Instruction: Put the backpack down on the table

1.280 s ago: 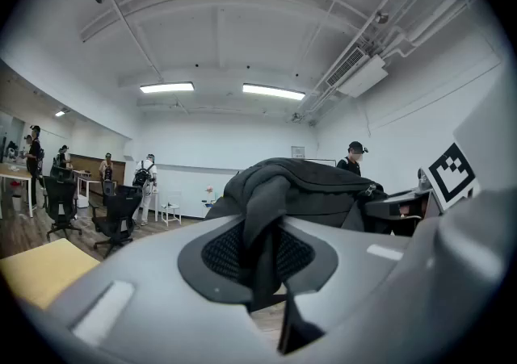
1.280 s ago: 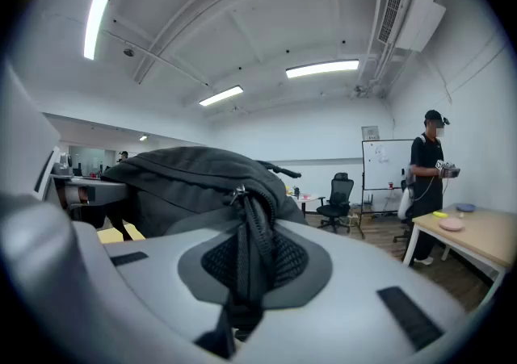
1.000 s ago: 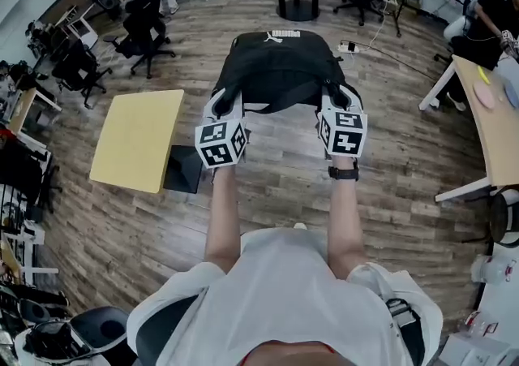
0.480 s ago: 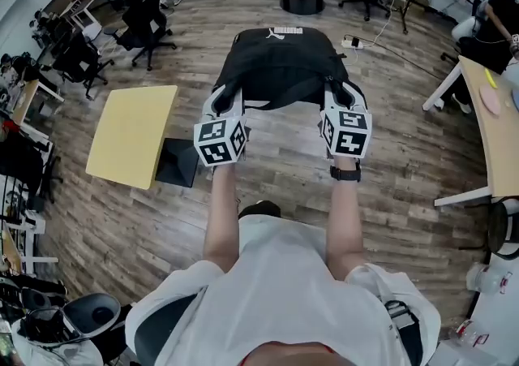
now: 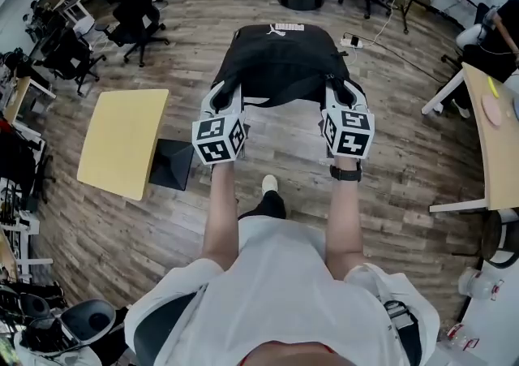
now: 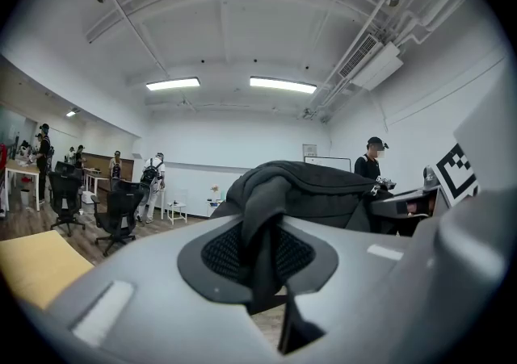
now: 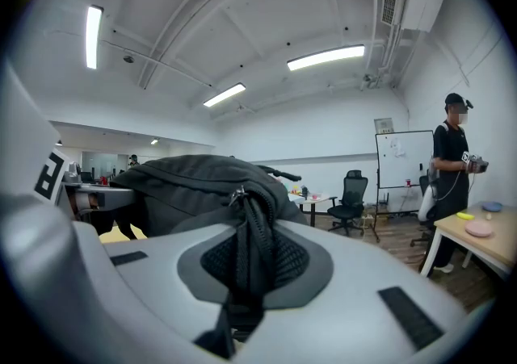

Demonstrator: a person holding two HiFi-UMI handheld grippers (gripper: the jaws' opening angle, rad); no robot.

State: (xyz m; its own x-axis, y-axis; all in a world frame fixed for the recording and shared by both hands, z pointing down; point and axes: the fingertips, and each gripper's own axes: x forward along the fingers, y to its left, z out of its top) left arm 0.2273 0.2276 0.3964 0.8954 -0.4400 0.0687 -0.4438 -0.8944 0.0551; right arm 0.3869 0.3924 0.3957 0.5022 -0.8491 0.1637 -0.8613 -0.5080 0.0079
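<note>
**Status.** The backpack (image 5: 280, 60) hangs in the air in front of the person. It is well to the right of the yellow table (image 5: 122, 141) and mostly beyond the table's far edge. No part of it touches the tabletop.

**Left gripper (image 5: 226, 101).** The jaws are clamped on a black strap (image 6: 260, 229) of the backpack, with the pads pressing the fabric.

**Right gripper (image 5: 341, 98).** The jaws are clamped on a zipped black fold (image 7: 246, 245) on the side of the bag farther from the table.

**Change over the last second.**
- The person has taken a step, and a shoe (image 5: 268, 186) now shows on the wooden floor (image 5: 405, 153) to the right of the table.
- In the head view the table has slid a little to the left.
- The bag sits between the two grippers exactly as before, and neither clamp has loosened.

**Meaning for the task.** This looks like the carry stage, and the set-down has not begun. The step has not visibly closed the gap to the table, so a turn towards it is probably needed before lowering. Both clamps should hold until the bag's base rests on the tabletop
</note>
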